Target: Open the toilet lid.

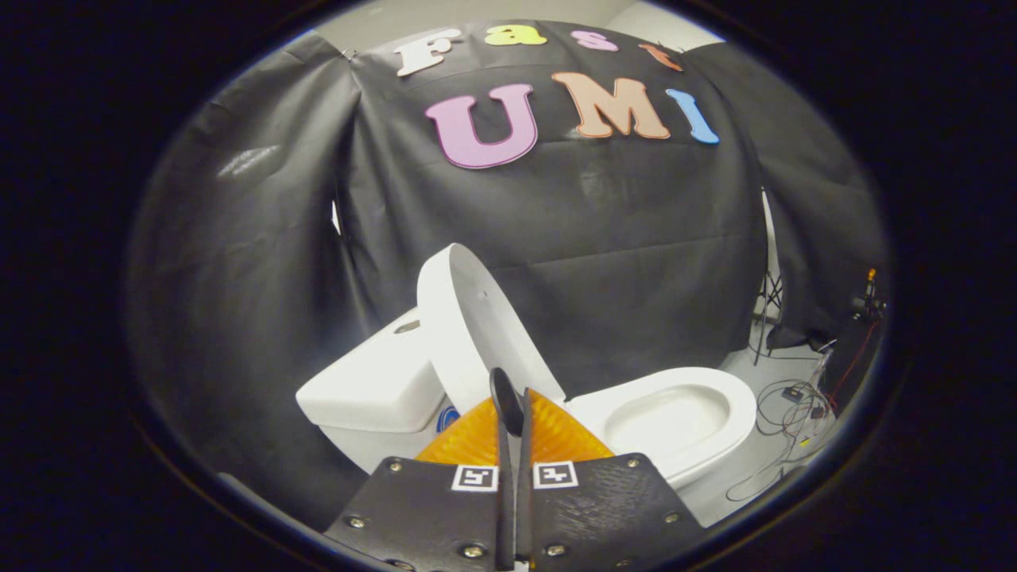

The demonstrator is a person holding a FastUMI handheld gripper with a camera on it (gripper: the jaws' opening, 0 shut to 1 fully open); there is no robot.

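- Toilet lid (pixel 469 318) stands raised just beyond my gripper (pixel 512 401), leaning toward the tank (pixel 373 389); bowl (pixel 675 413) exposed.
- Fingers pressed together, holding nothing; I judge the opening done.

- Lid (pixel 469 318) stands raised, leaning back toward the tank (pixel 373 389) behind it.
- Bowl (pixel 683 413) lies open ahead, right of the closed-together gripper (pixel 515 405) fingers.
- Cables (pixel 794 413) trail on the floor beyond the bowl.

White toilet lid (pixel 469 318), black cloth wall (pixel 636 238)
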